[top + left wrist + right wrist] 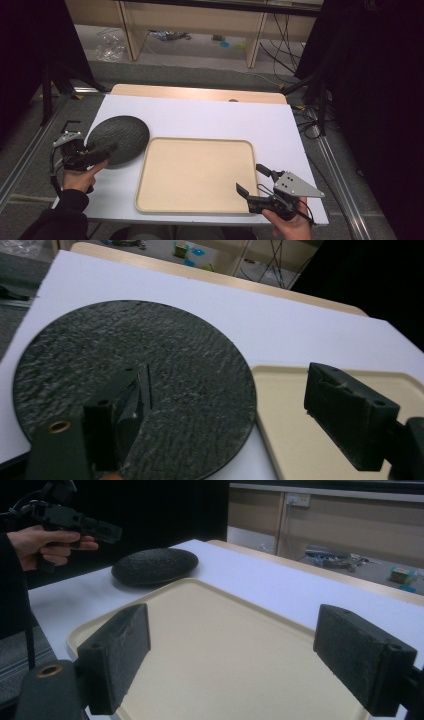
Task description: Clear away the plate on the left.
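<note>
We see the dark round plate (119,139) lying on the white tabletop (210,117), just left of the beige tray (197,175). Our left gripper (102,152) hovers over its near edge, fingers spread apart. Our right gripper (250,181) waits above the tray's near right corner, fingers wide, holding nothing.

A beige tray (150,195) lies on the white table (210,115); beyond the table stand wooden desk legs (131,30)
</note>
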`<state>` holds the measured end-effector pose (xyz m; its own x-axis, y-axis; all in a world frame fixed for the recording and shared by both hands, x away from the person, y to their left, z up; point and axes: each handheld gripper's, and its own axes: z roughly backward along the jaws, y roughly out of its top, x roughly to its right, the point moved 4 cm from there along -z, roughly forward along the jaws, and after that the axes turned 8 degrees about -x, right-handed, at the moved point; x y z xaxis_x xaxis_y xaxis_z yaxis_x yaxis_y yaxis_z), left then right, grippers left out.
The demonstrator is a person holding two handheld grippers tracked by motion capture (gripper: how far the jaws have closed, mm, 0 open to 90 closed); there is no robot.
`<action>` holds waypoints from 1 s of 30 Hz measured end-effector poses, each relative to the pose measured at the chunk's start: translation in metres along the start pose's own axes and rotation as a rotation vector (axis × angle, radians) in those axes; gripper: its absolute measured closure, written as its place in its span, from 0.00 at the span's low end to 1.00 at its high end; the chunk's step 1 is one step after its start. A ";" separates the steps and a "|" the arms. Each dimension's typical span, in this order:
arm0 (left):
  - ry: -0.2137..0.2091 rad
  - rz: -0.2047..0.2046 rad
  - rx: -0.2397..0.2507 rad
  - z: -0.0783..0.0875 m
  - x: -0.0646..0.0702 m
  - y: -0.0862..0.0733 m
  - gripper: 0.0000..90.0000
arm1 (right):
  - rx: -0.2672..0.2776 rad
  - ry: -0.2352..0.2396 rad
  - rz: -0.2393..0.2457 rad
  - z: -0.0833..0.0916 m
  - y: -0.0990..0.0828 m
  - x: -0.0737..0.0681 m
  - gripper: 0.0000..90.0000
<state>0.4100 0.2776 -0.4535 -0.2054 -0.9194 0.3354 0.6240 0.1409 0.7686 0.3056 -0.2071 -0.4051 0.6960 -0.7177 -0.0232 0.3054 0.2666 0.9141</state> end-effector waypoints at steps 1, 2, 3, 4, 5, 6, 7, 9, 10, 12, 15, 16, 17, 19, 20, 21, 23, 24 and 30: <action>0.004 0.006 -0.005 -0.001 -0.002 0.000 0.21 | 0.003 -0.003 -0.001 0.000 0.000 0.000 0.18; 0.004 0.012 -0.008 -0.003 -0.004 0.000 0.21 | -0.008 0.009 0.000 0.000 -0.001 0.000 0.18; 0.019 0.020 -0.016 -0.005 -0.009 0.001 0.21 | -0.007 0.005 0.002 0.000 0.000 0.000 0.18; 0.019 0.020 -0.016 -0.005 -0.009 0.001 0.21 | -0.007 0.005 0.002 0.000 0.000 0.000 0.18; 0.022 0.023 -0.023 -0.006 -0.011 0.001 0.21 | 0.006 0.007 -0.003 -0.001 0.000 0.000 0.18; 0.025 0.028 -0.029 -0.007 -0.014 0.001 0.21 | -0.006 0.004 0.002 0.000 0.000 0.000 0.18; 0.037 0.036 -0.041 -0.009 -0.019 0.001 0.21 | -0.008 0.006 0.001 0.000 0.000 0.000 0.18; 0.040 0.042 -0.045 -0.010 -0.022 0.001 0.21 | 0.004 0.000 -0.002 0.000 0.000 0.000 0.18; 0.037 0.060 -0.051 -0.011 -0.027 0.002 0.21 | 0.004 0.005 -0.001 0.000 0.000 0.000 0.18; 0.038 0.066 -0.054 -0.012 -0.029 0.002 0.21 | -0.007 0.003 0.002 0.000 0.000 0.000 0.18; 0.052 0.070 -0.071 -0.013 -0.036 0.002 0.21 | 0.002 0.004 0.000 0.000 0.000 0.000 0.18; 0.056 0.076 -0.073 -0.014 -0.038 0.002 0.21 | -0.008 0.006 0.002 0.001 -0.001 0.000 0.18; 0.052 0.089 -0.075 -0.014 -0.043 0.002 0.21 | 0.002 0.001 0.000 0.000 0.000 0.000 0.18; 0.050 0.095 -0.076 -0.014 -0.045 0.002 0.21 | 0.003 -0.002 -0.001 0.000 0.000 0.000 0.18; 0.051 0.103 -0.079 -0.013 -0.048 0.002 0.21 | 0.002 0.003 0.000 0.000 0.000 0.000 0.18; 0.048 0.108 -0.082 -0.013 -0.050 0.002 0.22 | -0.003 0.003 0.001 0.000 0.000 0.000 0.18; 0.034 0.125 -0.096 -0.014 -0.054 0.001 0.21 | 0.003 -0.001 0.000 0.000 0.000 0.000 0.18; 0.034 0.125 -0.096 -0.014 -0.054 0.001 0.21 | 0.010 -0.007 0.009 0.000 0.001 0.001 0.19; 0.028 0.147 -0.109 -0.016 -0.063 -0.001 0.22 | -0.009 0.007 0.001 0.000 0.000 0.000 0.19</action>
<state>0.4346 0.3298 -0.4841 -0.0856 -0.9019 0.4235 0.7244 0.2355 0.6479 0.3051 -0.2071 -0.4053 0.7008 -0.7129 -0.0246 0.3101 0.2734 0.9105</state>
